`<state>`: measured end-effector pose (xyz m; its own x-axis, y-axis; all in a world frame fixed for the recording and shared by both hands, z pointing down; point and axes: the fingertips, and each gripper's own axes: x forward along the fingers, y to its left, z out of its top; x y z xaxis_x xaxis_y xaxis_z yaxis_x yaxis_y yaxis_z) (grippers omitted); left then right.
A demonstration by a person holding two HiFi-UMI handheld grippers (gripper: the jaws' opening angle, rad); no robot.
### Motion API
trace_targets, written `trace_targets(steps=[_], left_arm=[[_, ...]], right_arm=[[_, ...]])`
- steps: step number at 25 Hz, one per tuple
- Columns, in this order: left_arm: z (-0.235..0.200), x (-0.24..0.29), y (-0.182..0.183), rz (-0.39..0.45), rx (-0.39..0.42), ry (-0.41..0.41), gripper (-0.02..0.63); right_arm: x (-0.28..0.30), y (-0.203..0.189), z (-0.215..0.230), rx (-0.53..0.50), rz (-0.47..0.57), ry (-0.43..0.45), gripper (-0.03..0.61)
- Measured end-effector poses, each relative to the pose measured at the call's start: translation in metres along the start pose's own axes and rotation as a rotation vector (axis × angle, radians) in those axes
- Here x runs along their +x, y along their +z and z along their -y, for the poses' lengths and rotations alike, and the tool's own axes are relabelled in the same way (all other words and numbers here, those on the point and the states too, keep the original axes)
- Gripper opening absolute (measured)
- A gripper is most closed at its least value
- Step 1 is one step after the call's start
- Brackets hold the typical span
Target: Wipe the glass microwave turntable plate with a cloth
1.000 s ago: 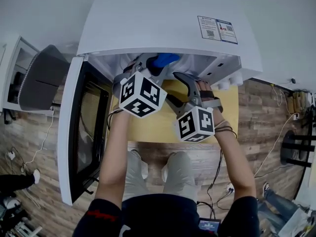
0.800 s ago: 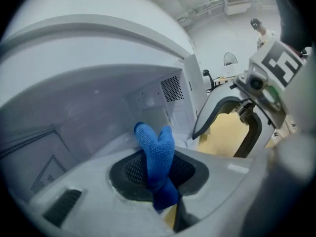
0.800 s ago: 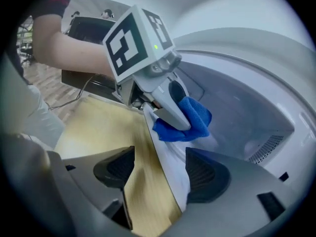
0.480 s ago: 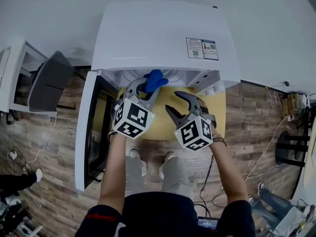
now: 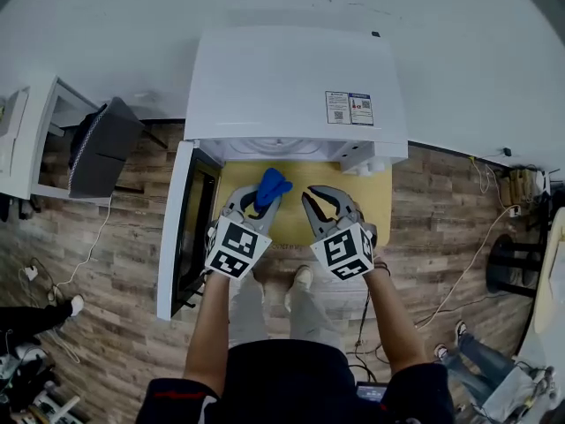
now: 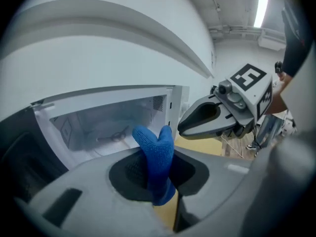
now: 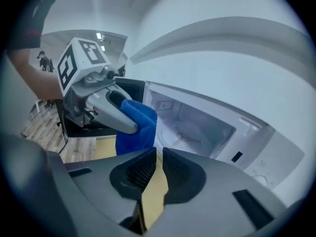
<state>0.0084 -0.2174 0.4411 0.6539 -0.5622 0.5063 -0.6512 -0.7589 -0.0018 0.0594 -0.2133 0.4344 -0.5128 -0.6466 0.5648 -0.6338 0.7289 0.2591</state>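
Moved: both are backing out of the microwave (image 5: 296, 87).
Left gripper (image 5: 255, 203): clamping the blue cloth (image 5: 271, 186) before its opening.
Right gripper (image 5: 322, 203): jaws closing together, empty.

Blue cloth (image 5: 272, 186), white microwave (image 5: 291, 87), yellow tabletop (image 5: 375, 193), brown wood-plank floor (image 5: 124, 263), black-and-white marker cubes (image 5: 237, 247)

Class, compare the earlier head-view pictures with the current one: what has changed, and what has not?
Both grippers have drawn back out of the microwave toward the person. The right gripper has just been closing its jaws, with nothing between them. The left gripper keeps its grip on the blue cloth; the microwave door stays open.
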Motion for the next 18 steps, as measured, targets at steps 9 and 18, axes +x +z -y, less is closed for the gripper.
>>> trace_targets(steps=[9, 18], left_arm=[[0.012, -0.047, 0.027, 0.064, -0.105, 0.060, 0.063], [0.008, -0.096, 0.064, 0.108, -0.028, 0.079, 0.063]], right_arm=[[-0.043, 0.038, 0.005, 0.162, 0.062, -0.033, 0.014], [-0.087, 0.097, 0.009, 0.224, 0.213, -0.121, 0.011]])
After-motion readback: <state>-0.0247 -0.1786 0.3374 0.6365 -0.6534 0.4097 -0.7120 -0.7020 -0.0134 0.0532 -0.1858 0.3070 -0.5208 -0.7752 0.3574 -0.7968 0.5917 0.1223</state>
